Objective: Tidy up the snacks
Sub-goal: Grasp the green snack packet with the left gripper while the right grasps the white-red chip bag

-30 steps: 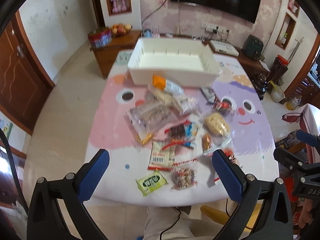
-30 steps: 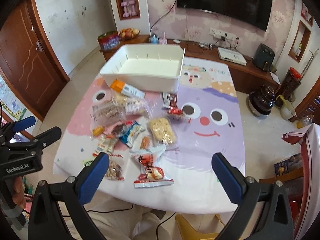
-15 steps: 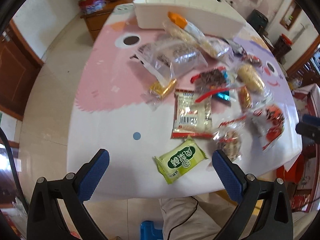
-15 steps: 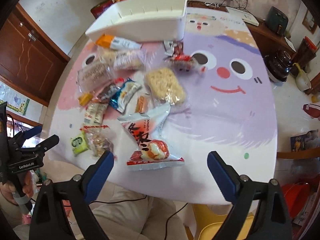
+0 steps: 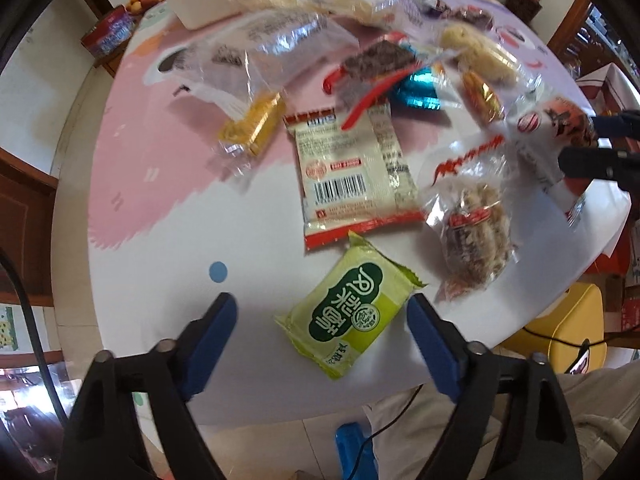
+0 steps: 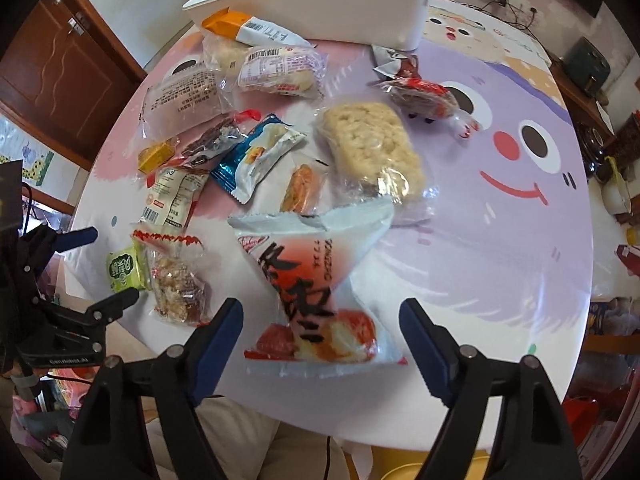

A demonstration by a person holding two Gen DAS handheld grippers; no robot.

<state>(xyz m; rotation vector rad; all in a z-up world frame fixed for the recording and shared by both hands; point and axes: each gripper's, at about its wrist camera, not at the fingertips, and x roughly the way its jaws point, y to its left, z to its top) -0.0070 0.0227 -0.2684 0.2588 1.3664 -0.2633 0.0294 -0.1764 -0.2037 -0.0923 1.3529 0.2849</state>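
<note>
Several snack packets lie scattered on a cartoon-print table (image 6: 500,240). My left gripper (image 5: 322,320) points down over the near edge, its jaws closing. A green packet (image 5: 352,316) lies flat between them, and neither pad touches it. My right gripper (image 6: 320,320) also points down with its jaws closing. It straddles a white-and-red packet (image 6: 316,280), with a gap at both pads. The white bin (image 6: 320,4) stands at the far end of the table. In the left wrist view the right gripper (image 5: 600,142) shows at the right edge.
More snacks lie mid-table: a barcode packet (image 5: 352,176), a nut bag (image 5: 472,236), a rice cake (image 6: 372,148) and a blue-and-white packet (image 6: 260,156). The table's near edge runs just below both grippers. A person's trousers (image 5: 440,432) and a yellow stool (image 5: 568,332) are beneath it.
Both grippers have come down close to the table. Their jaws have narrowed, the left around the green packet and the right around the white-and-red packet.
</note>
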